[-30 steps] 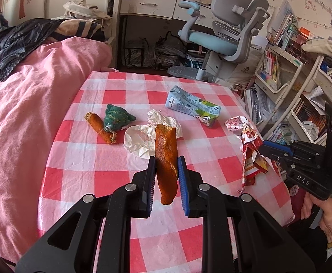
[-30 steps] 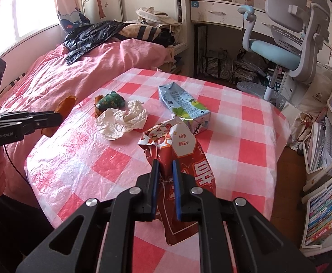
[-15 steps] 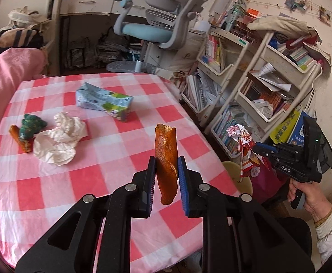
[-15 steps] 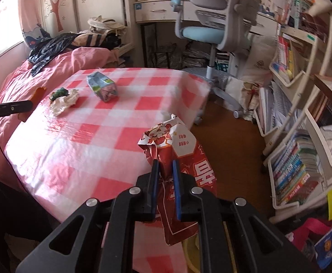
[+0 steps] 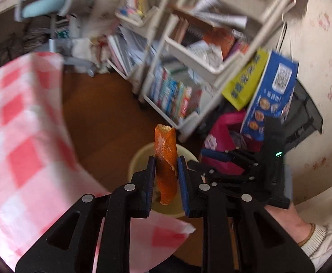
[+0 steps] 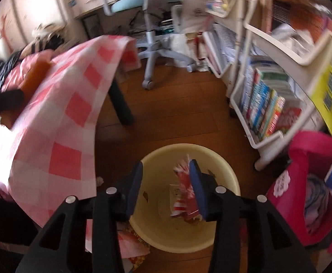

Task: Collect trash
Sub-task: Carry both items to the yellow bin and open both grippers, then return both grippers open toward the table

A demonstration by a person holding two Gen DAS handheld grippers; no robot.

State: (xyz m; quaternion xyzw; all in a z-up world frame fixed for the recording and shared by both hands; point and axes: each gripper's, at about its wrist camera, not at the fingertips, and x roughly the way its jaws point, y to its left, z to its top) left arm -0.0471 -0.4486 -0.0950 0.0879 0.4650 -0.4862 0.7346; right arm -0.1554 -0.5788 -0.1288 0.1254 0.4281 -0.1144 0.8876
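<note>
My left gripper (image 5: 166, 173) is shut on an orange peel strip (image 5: 165, 159) and holds it upright above the pale yellow bin (image 5: 138, 159) on the floor. My right gripper (image 6: 166, 182) is open directly over the same bin (image 6: 157, 159). The red and white snack wrapper (image 6: 184, 195) hangs loose beside the right finger, inside the bin's mouth. The right gripper also shows in the left wrist view (image 5: 216, 159), just right of the bin. The peel shows blurred at the left of the right wrist view (image 6: 36, 72).
The table with its pink checked cloth (image 6: 63, 104) stands left of the bin, one dark leg (image 6: 120, 104) close by. A white book trolley (image 6: 268, 104), a pink bag (image 6: 309, 177) and a blue box (image 5: 272, 91) crowd the right. An office chair (image 6: 150, 34) stands behind.
Both grippers swung right, off the table, to over the floor bin. The right gripper opened and let go of the snack wrapper, which now drops into the bin. The left still holds the peel.
</note>
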